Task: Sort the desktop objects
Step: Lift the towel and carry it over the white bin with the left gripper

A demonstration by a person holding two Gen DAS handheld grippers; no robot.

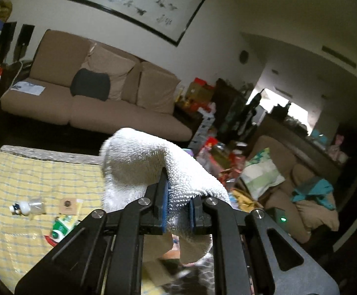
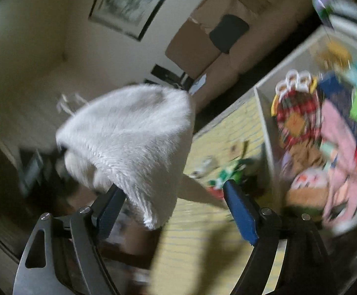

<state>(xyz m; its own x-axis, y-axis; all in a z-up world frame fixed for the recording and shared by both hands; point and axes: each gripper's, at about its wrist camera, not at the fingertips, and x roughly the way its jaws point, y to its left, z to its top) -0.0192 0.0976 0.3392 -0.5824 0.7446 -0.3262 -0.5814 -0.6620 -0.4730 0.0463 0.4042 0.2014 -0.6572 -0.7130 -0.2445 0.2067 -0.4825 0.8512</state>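
Observation:
My left gripper (image 1: 178,206) is shut on a white fluffy cloth (image 1: 141,164) and holds it up above the table with the yellow checked cover (image 1: 18,172). The cloth drapes over and below the fingers. In the right wrist view the same cloth (image 2: 131,132) hangs in front of my right gripper (image 2: 176,196), which is open; the cloth brushes its left finger (image 2: 109,206). On the table lie a small clear bottle (image 1: 28,207), a brown card (image 1: 67,205) and a green packet (image 1: 61,226).
A white bin (image 2: 267,123) full of toys and packets stands at the right in the blurred right wrist view. A beige sofa (image 1: 92,98) is behind the table. Clutter and cushions (image 1: 262,174) fill the floor to the right.

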